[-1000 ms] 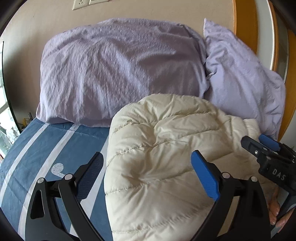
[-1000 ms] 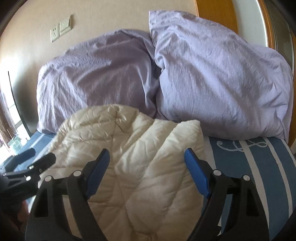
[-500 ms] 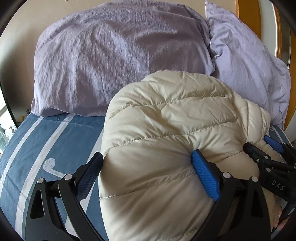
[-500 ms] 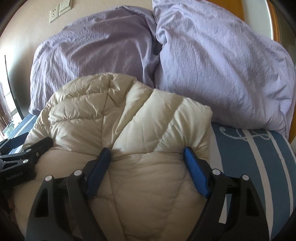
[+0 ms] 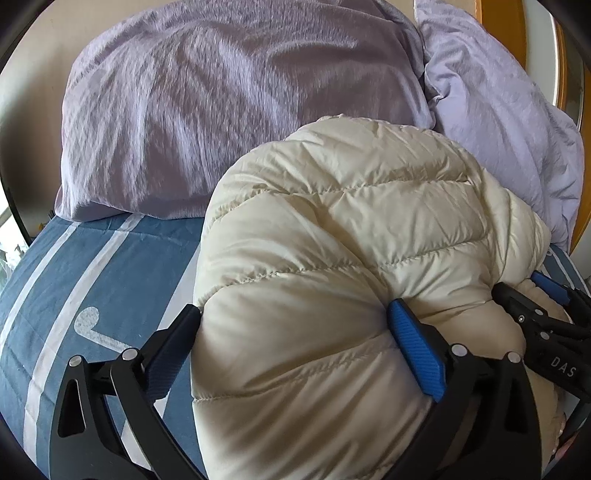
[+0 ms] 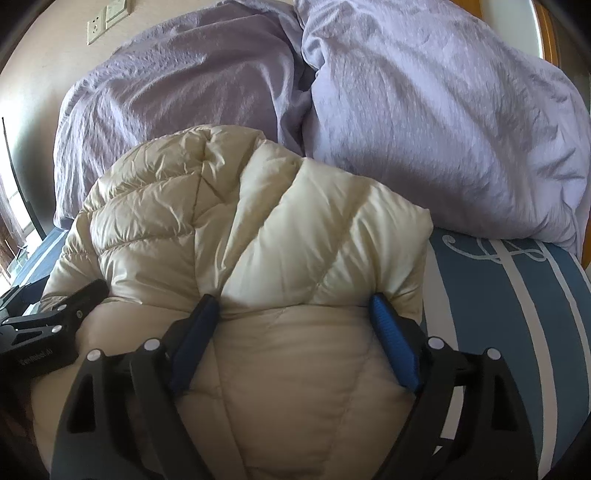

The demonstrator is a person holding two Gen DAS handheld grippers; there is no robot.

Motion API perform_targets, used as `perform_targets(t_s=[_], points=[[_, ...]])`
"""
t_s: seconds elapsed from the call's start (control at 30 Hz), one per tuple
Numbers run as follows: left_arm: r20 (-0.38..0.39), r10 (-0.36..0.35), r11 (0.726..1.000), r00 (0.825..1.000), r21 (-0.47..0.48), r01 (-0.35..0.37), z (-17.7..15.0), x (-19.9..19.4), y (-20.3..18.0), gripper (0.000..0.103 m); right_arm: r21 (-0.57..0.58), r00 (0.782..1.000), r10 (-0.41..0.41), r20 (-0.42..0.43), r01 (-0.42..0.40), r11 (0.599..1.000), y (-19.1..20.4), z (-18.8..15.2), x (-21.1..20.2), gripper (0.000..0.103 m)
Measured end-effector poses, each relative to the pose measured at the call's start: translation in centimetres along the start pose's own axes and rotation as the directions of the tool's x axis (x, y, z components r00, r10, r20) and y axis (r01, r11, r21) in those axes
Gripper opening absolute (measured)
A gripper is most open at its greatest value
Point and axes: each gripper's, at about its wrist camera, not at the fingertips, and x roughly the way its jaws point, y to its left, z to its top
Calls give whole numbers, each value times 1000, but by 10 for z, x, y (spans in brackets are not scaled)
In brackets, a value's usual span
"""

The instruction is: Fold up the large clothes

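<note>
Two lilac pillows [image 6: 424, 122] lean on a beige wall [image 6: 48, 55] with a socket plate [image 6: 107, 18] — daylight enters at the bed's [image 6: 517, 295] left edge.

- Soft daylight comes in from the left edge of both views, where a window strip burns out to white.
- The cream puffer jacket [image 5: 332, 258] catches a mild sheen on its upper quilting; its lower part, close under the lens, lies in dull shadow.
- The purple pillows [image 6: 424, 110] show smeared, streaky texture in the left wrist view, as from motion blur; in the right wrist view they look crisper.
- Fisheye bending curves the bed's blue striped cover [image 5: 74, 295] and the wall, and a black vignette rings the corners.
- The near black fingers [image 6: 195, 339] look dark, with little detail.
</note>
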Motion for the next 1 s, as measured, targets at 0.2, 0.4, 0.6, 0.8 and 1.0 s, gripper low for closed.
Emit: perform_targets(t_s=[0.2,0.4,0.6,0.8,1.0], points=[[-15,-12,1000,1000,-6,12,-1,3,2,102,9,1000,0,0,0,1000,-1,-1,1,85],[-19,-2,1000,1000,5,2,-2,6,-1,102,11,1000,-5,-1,5,1000,-1,-3,2,86],[-41,-8,1000,999,2,8,-2,11,0,102,13,1000,-7,-19,8,1000,-1,-3,6,86],[-60,-9,1000,998,-2,9,-1,16,1,102,33,999,12,-51,-11,999,-6,-2,14,87],[-78,-34,999,996,-28,32,-1,21,6,102,93,993,80,-87,-72,993,-21,-2,23,88]])
